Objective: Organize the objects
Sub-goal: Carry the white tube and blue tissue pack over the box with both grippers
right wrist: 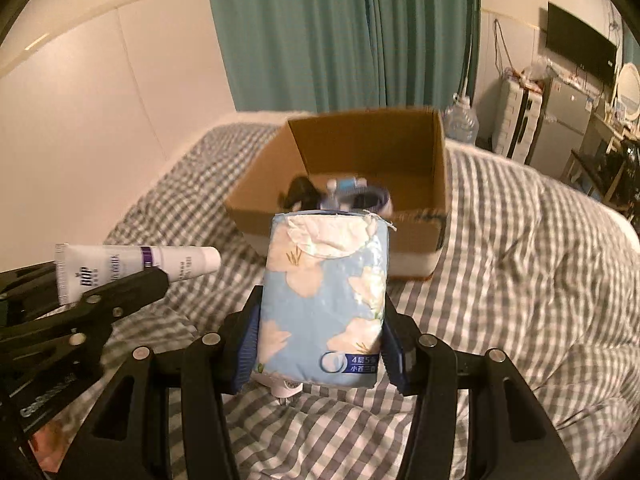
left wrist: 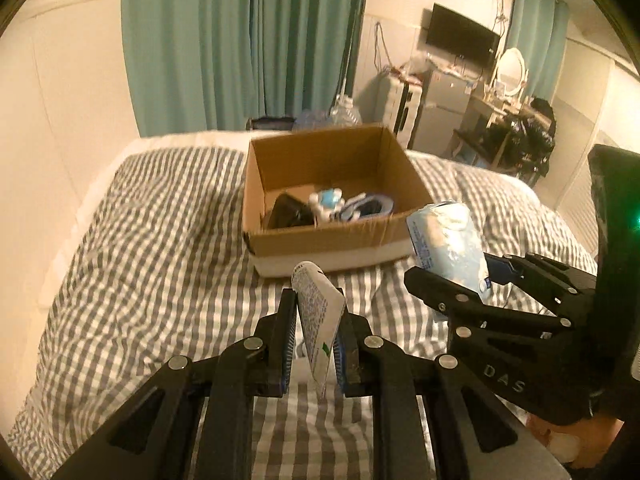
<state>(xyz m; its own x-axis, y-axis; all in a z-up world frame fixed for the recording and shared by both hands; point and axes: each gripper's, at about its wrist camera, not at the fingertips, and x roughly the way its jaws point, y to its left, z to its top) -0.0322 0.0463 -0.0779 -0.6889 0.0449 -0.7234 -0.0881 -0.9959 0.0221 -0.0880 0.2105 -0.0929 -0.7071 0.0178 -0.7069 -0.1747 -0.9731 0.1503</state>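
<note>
My left gripper (left wrist: 316, 336) is shut on a white tube of cream (left wrist: 318, 316) and holds it above the bed; the tube also shows in the right wrist view (right wrist: 136, 266). My right gripper (right wrist: 320, 344) is shut on a blue flowered tissue pack (right wrist: 326, 300), which also shows in the left wrist view (left wrist: 448, 244). An open cardboard box (left wrist: 332, 240) stands on the bed just ahead of both grippers; it also shows in the right wrist view (right wrist: 438, 184). It holds a black item (left wrist: 288, 210), a white and blue item (left wrist: 326, 200) and a blue-rimmed item (left wrist: 368, 206).
The bed has a grey and white checked cover (left wrist: 160, 240). A white wall (left wrist: 60, 120) lies to the left, teal curtains (left wrist: 240, 40) behind. Water bottles (left wrist: 344, 114), a small fridge (left wrist: 440, 112), a wall TV (left wrist: 460, 36) and a cluttered desk (left wrist: 516, 128) stand at the right.
</note>
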